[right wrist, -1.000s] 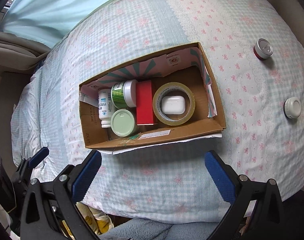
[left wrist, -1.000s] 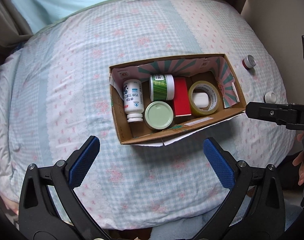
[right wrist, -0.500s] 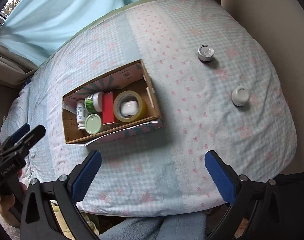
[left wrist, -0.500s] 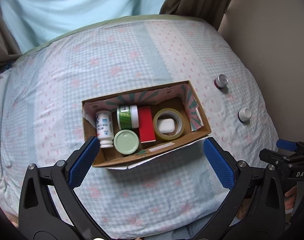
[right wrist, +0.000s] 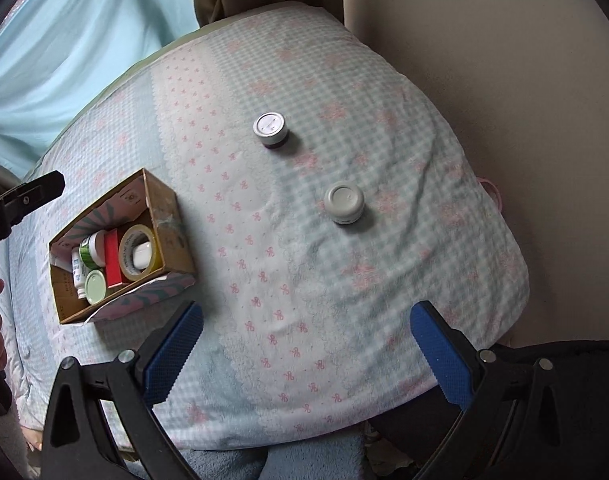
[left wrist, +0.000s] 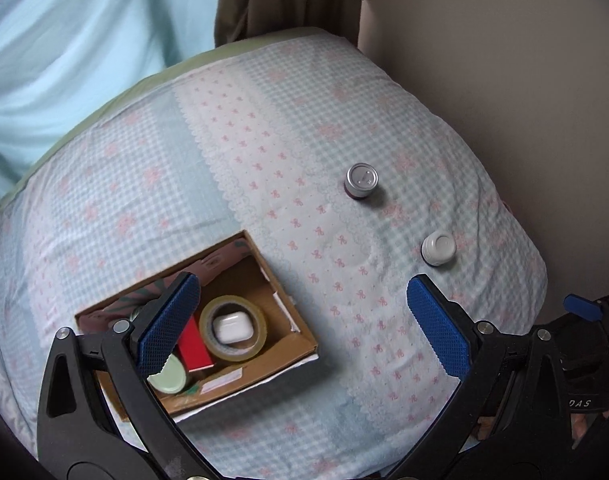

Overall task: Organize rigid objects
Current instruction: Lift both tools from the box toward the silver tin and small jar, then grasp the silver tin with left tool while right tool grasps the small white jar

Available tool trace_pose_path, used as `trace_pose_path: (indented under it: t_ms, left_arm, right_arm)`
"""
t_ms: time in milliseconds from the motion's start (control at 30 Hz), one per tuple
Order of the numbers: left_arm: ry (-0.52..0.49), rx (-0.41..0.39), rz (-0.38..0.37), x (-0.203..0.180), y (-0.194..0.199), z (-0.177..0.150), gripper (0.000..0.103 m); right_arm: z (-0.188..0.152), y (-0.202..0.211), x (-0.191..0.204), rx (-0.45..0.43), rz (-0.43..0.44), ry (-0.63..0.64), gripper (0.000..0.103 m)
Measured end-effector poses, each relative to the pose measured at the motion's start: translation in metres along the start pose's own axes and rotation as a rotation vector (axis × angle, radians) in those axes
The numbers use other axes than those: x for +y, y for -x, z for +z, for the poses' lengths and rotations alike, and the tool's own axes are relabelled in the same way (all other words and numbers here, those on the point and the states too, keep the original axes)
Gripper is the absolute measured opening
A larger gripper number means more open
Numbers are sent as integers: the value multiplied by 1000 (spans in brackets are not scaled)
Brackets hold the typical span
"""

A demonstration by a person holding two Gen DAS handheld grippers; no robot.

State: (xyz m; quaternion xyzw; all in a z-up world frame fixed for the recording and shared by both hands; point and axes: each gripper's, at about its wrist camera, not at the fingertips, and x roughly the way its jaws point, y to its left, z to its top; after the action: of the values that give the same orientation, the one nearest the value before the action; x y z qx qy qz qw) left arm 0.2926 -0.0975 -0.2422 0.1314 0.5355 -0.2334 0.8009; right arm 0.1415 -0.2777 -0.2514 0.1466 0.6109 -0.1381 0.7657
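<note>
The right hand-held gripper [right wrist: 306, 344] hangs above the near edge of the bed [right wrist: 384, 300], its blue pads spread wide with nothing between them. The left hand-held gripper [left wrist: 300, 328] is likewise wide and empty, one pad over the cardboard box [left wrist: 288, 344], the other over bare cover.

Two things stand loose on the checked bedcover, well apart from the box: a small white jar [right wrist: 344, 203] closer to the right hand-held gripper, and beyond it a silver-lidded jar [right wrist: 270, 130] with a dark body. Both are upright and apart from each other.

The box [right wrist: 168, 220] sits toward the left side of the bed and already holds a roll of tape [right wrist: 138, 250] with a white earbud case [right wrist: 141, 252] inside its ring, a red box [right wrist: 113, 258], a green-labelled jar [right wrist: 91, 250], a pale green lid [right wrist: 95, 287] and a white bottle [right wrist: 77, 270].

By my judgement the sorting is mostly done; the two jars are what is left to go in.
</note>
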Motion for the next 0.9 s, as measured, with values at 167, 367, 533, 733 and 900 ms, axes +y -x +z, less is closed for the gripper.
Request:
trace_pose_path:
  t_ms: [167,367,533,733,900]
  left_arm:
    - [-84,70,5,-36,-58,34,103]
    - [-189,145,20,-64,-139,63,103]
    - [-236,181,25,-76,-202,79,103]
    - [-277,212,26,-86,-262,92,103]
    - [-291,236,34,-90,-300,100,93]
  right_arm:
    - [13,-31,-29,-8,-23,-29,103]
    - [29,-81,-44,-35,-45,-9,103]
    - [36,-126,-42,-53,-63,34,103]
    - [43,-179,-35,-28,-75,49,94]
    - [55,-213,-39,-3,-69,30,86]
